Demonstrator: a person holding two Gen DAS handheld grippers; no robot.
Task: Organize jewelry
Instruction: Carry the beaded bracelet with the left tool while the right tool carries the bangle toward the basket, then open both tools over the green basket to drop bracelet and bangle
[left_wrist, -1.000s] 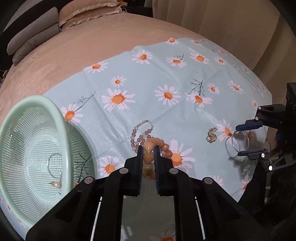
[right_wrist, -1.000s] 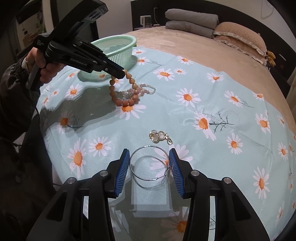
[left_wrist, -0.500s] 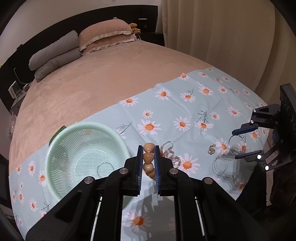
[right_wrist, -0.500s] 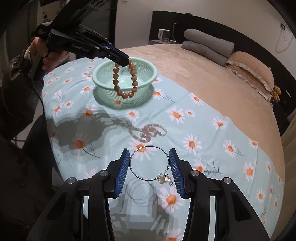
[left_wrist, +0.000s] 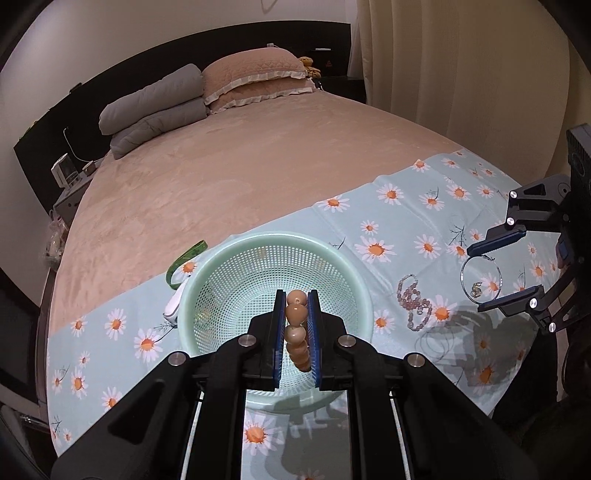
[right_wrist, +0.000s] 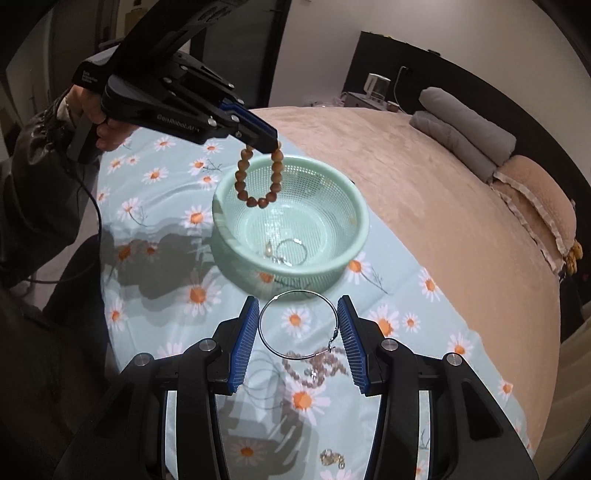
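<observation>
my left gripper (left_wrist: 296, 328) pinches the orange bead bracelet (right_wrist: 259, 176) over the mesh basket (right_wrist: 354, 236); my right gripper (right_wrist: 298, 336), half open, clasps a wire hoop (right_wrist: 297, 324); basket contents perhaps earrings.

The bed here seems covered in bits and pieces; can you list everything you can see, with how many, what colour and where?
Basket: one, mint green, on the daisy cloth.
Hoop and small charm: silver, inside the basket.
Bead bracelet: one, brown, hanging over the basket.
Large hoop: one, silver, between the right gripper's pads.
Pink bead bracelet: one, on the cloth.
Gold charm: one, on the cloth.
Bangle: one, green, behind the basket.
Pillows: tan and grey, at the headboard.
Left gripper: black, blue pads, holding the beads.
Right gripper: same.
</observation>
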